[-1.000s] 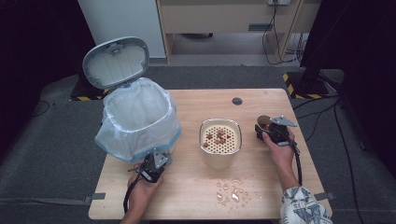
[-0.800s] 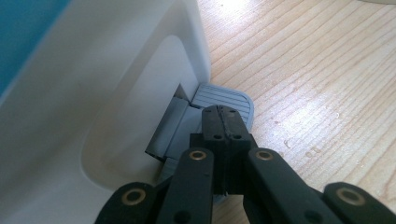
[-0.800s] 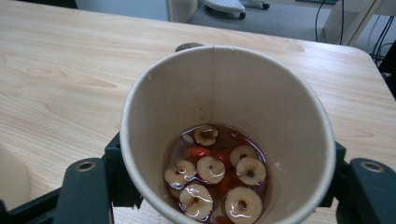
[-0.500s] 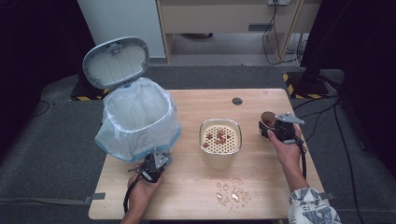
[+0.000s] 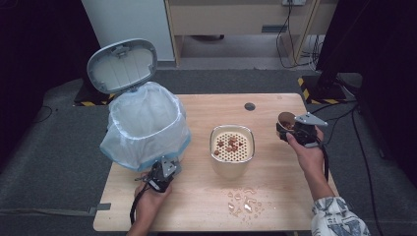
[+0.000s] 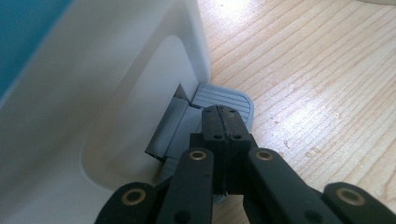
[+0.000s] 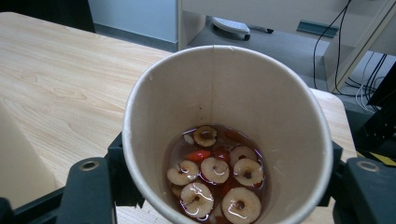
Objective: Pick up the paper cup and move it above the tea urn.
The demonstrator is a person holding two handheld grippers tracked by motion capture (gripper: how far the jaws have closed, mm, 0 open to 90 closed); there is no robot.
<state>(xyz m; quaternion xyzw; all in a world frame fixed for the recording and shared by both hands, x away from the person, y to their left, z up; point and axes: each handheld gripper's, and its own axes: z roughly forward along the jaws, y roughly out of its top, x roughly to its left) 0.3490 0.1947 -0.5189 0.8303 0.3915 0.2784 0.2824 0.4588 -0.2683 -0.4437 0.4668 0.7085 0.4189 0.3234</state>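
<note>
On the wooden bench (image 5: pixel 275 105) a white pedal bin (image 5: pixel 145 125) lined with a pale blue bag stands at the left, its grey lid (image 5: pixel 122 65) tipped up and open. The left gripper (image 5: pixel 160 173), jaws pressed together, rests on the bin's grey foot pedal (image 6: pixel 224 97) at the near side of its base. In the middle sits a cream container with a perforated strainer top (image 5: pixel 232 145), reddish bits lying on the holes. To the right, the right gripper (image 5: pixel 289 129) is clamped around a paper cup (image 7: pixel 227 130), held above the bench; inside lie pale round slices in reddish liquid. Water drops (image 5: pixel 243 200) spot the near edge of the bench.
</note>
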